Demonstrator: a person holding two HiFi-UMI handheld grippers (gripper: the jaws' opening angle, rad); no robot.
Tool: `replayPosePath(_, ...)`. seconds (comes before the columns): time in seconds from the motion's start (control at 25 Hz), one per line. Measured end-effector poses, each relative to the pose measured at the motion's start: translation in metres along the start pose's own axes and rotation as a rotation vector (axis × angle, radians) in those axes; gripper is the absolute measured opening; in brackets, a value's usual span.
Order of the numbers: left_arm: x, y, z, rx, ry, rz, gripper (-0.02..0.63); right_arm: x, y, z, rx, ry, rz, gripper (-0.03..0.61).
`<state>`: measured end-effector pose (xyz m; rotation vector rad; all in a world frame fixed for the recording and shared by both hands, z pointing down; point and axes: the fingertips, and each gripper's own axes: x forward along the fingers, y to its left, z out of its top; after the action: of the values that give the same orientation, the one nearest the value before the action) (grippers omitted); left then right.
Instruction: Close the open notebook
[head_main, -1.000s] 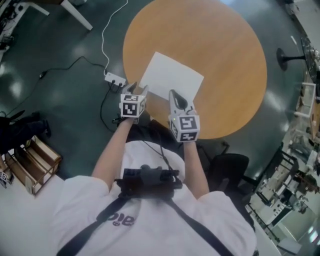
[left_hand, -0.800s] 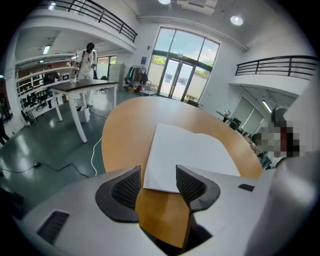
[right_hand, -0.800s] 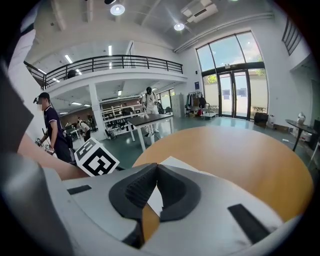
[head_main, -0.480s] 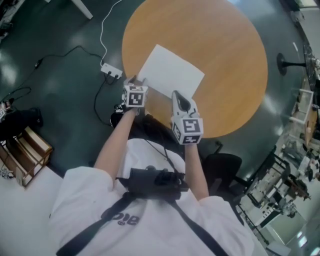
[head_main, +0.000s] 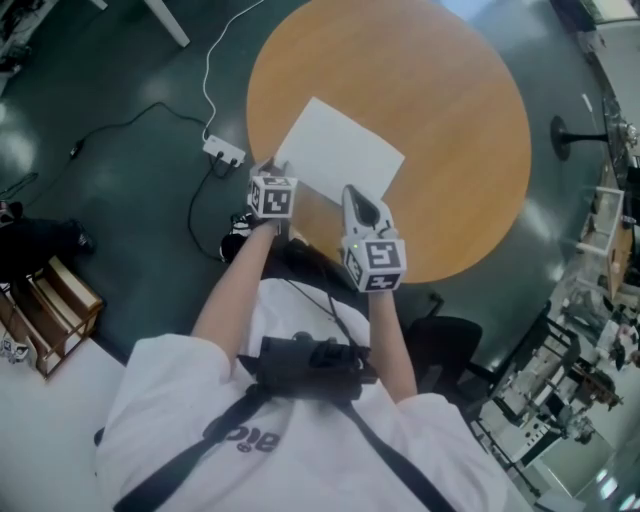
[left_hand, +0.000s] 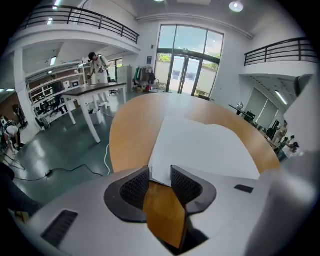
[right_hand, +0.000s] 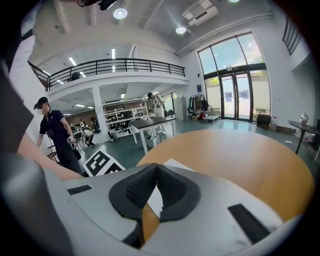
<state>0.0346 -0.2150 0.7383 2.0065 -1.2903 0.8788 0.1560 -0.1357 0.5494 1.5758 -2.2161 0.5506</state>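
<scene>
right tool (right_hand: 155, 167): jaws tip to tip, nothing in them. it hangs just above the near edge of the surface (head_main: 450, 120), pointing at the notebook's near right side but apart from it. my read: it's parked as a spare, ready to pin the page or take over the flip.

left tool (left_hand: 160, 172): jaws apart and closing, with the notebook's near left corner sitting between the two pads (left_hand: 136, 187). the pads don't look clamped on the paper yet. it's tilted nose-down at that corner, which makes sense: the corner sticks out toward the near left edge of the surface, so it's the easiest bit of paper to get at.

notebook (head_main: 340, 150): lies open and flat, white pages up, on the near left part of the round surface, turned at an angle to the person. can't make out the spine; the left gripper view shows a slight hump along the far edge.

step in hand, as i judge it: get a pinch on the corner, then lift and fold it over. risk: catching one thin sheet instead of the cover, or the notebook sliding.

rest of the surface, centre to far edge, holds nothing i can see.
</scene>
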Motion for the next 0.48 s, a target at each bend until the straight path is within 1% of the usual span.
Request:
replayPosePath(0.24, 0.004, 0.002, 0.001, -0.023, 0.016, 0.013, 0.137, 0.002, -0.008, 0.010, 0.011, -0.031, -0.008, 0.023)
replayPosePath(0.48, 0.001, 0.005, 0.001, -0.045, -0.011, -0.020, 0.109, -0.005, -0.018, 0.015, 0.023, -0.055, -0.036, 0.023)
